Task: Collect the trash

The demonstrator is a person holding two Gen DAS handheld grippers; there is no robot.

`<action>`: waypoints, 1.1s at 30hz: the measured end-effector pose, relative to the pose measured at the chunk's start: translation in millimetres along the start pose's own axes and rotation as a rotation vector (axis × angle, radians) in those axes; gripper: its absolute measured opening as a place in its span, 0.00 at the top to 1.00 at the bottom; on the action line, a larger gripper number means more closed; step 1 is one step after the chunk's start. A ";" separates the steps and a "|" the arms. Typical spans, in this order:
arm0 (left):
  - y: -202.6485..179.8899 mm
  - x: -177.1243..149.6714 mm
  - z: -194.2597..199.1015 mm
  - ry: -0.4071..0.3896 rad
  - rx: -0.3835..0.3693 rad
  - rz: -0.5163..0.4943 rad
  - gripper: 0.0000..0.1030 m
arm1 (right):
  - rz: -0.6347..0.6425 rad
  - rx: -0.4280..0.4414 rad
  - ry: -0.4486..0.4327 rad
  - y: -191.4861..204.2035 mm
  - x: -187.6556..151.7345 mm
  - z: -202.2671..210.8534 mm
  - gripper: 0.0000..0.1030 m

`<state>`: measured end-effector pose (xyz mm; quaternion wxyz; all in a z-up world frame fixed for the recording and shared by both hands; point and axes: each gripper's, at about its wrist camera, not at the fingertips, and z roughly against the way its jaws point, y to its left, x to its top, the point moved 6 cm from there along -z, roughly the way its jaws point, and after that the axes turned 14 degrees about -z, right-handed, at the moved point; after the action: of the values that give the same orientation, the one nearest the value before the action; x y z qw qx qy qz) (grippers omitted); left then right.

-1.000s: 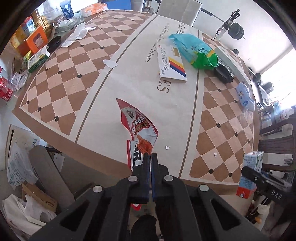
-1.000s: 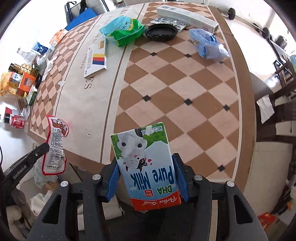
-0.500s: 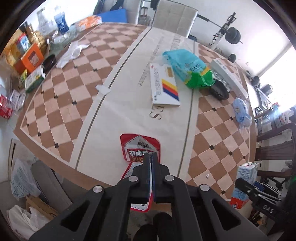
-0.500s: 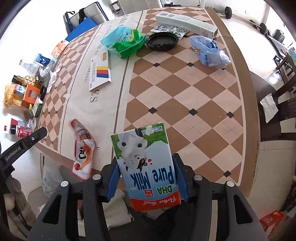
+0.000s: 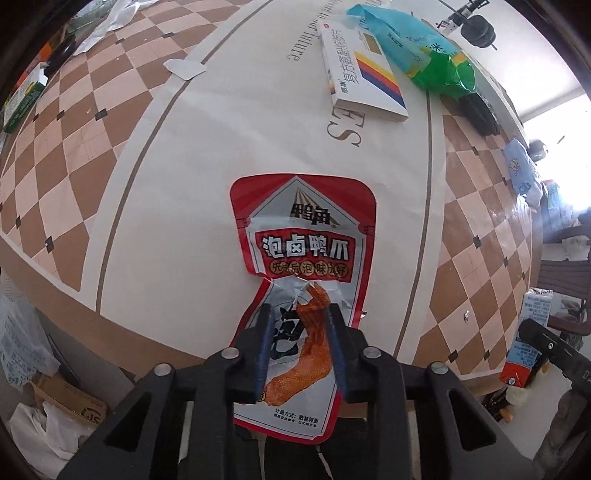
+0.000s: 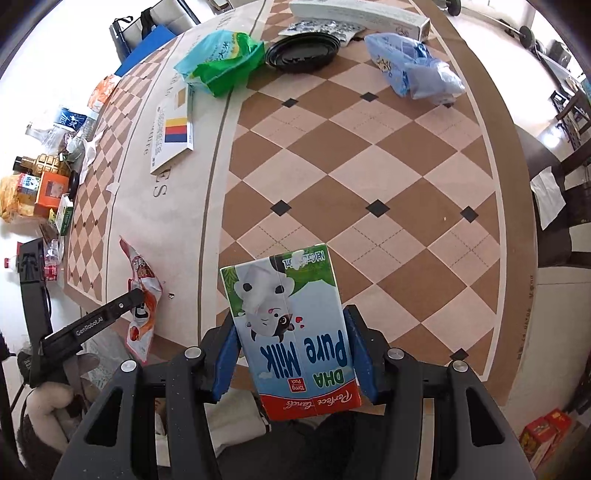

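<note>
A red and silver snack wrapper [image 5: 303, 229] lies flat at the near edge of the table [image 5: 177, 192], its lower end hanging over the edge. My left gripper [image 5: 299, 314] points down over that lower end. Its jaws are opening, the wrapper sits between them, and the pads stand apart from it. In the right wrist view the wrapper [image 6: 142, 273] and a left finger [image 6: 110, 314] show at the left. My right gripper [image 6: 290, 319] is shut on a blue and white milk carton [image 6: 291, 325], held upside down above the table's near edge.
Farther back on the table lie a white medicine box [image 5: 362, 74], a green and blue bag [image 5: 424, 48], a black lid [image 6: 303, 51], a crumpled blue bag [image 6: 410, 70] and a long white box [image 6: 358, 14]. Packages crowd the left end [image 6: 40, 192]. Bags and cardboard [image 5: 62, 402] lie on the floor below.
My left gripper has dropped toward the table and its jaws have parted; the wrapper, pinched and hanging before, now lies flat. The right gripper sank a little with the carton.
</note>
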<state>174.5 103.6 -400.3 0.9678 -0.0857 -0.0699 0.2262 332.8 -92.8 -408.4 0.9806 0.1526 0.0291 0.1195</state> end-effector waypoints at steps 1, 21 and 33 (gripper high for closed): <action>0.1 0.1 2.1 0.003 0.026 -0.005 0.71 | -0.003 0.002 0.003 -0.7 0.2 -1.6 0.46; -24.0 -4.8 -22.3 0.008 0.162 -0.055 0.45 | -0.008 -0.050 0.009 -20.4 15.0 -21.8 0.46; -25.3 -36.3 -18.6 -0.034 0.092 0.016 0.74 | 0.013 -0.033 -0.001 -19.8 2.9 -17.0 0.46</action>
<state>156.3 62.5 -416.9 0.9676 -0.0378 -0.0750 0.2381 338.5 -105.4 -430.8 0.9822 0.1367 0.0257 0.1265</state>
